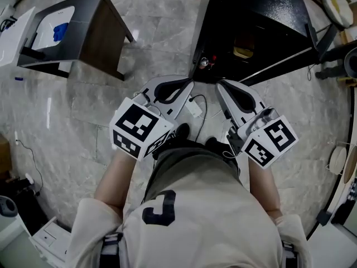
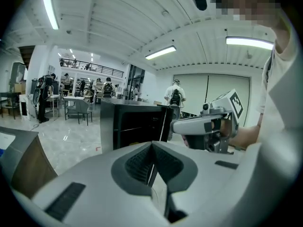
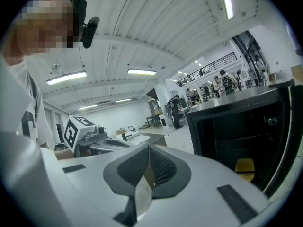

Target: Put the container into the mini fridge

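Head view: we see the yellow container [image 1: 243,52] sitting inside the black mini fridge [image 1: 251,15], whose door stands open. It is well apart from both claws, ahead of their tips and a little nearer the right one. In the right gripper view we find it [image 3: 245,167] low in the fridge's dark interior, to the right of the jaws. It is small and partly cut off by the claw's body, so we cannot tell its long axis or which way it points.

The left claw [image 1: 187,84] and right claw [image 1: 222,84] sit side by side in front of the person's waist, above the marble floor [image 1: 156,32]. Both aim toward the fridge, tips angled slightly toward each other, with bare forearms [image 1: 114,175] reaching forward. In each gripper view we see the ribbed pads pressed together, left [image 2: 152,143] and right [image 3: 148,145], with nothing pinched between them.
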`<action>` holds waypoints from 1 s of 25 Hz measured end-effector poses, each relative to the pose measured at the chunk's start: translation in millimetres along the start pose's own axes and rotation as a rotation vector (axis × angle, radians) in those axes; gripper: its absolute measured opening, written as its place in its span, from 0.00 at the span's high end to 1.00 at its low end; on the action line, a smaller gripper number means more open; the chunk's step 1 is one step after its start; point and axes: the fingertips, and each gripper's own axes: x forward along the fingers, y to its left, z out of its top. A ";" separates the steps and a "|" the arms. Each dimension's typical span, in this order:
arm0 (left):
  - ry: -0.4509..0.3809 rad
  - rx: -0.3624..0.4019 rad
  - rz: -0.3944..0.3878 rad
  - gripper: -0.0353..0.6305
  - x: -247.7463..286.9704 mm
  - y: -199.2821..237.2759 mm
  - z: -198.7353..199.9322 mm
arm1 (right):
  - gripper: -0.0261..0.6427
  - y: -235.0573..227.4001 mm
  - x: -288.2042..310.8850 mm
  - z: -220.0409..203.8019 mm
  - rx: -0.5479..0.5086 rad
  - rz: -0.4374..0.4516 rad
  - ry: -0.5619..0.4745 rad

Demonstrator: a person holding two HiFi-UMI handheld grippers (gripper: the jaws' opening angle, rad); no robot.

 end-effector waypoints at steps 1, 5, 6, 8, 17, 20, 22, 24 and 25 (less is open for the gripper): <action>0.001 0.006 -0.003 0.86 2.1 -7.1 2.1 | 0.91 -0.5 -7.9 2.1 -0.001 0.001 -0.009; 0.006 0.033 -0.001 0.86 14.4 -37.9 8.5 | 0.91 -4.9 -43.9 4.0 -0.009 0.007 -0.033; 0.005 0.039 0.002 0.86 18.2 -46.7 10.8 | 0.91 -6.8 -53.8 4.1 -0.011 0.011 -0.036; -0.007 0.048 0.010 0.86 25.3 -66.3 16.1 | 0.91 -9.5 -74.6 5.1 -0.013 0.021 -0.044; -0.049 0.095 0.016 0.86 54.9 -168.0 26.6 | 0.91 -13.5 -176.1 4.1 -0.061 0.028 -0.075; -0.053 0.089 0.034 0.86 59.2 -192.6 24.3 | 0.91 -15.5 -199.0 -7.1 -0.081 0.017 -0.039; -0.063 0.084 0.050 0.86 59.1 -204.5 24.3 | 0.91 -12.3 -210.6 -8.6 -0.078 0.044 -0.037; -0.069 0.079 0.059 0.86 57.0 -212.5 23.0 | 0.91 -9.5 -218.2 -8.7 -0.091 0.055 -0.035; -0.067 0.077 0.060 0.86 55.8 -215.3 21.2 | 0.91 -8.4 -221.3 -8.7 -0.094 0.056 -0.036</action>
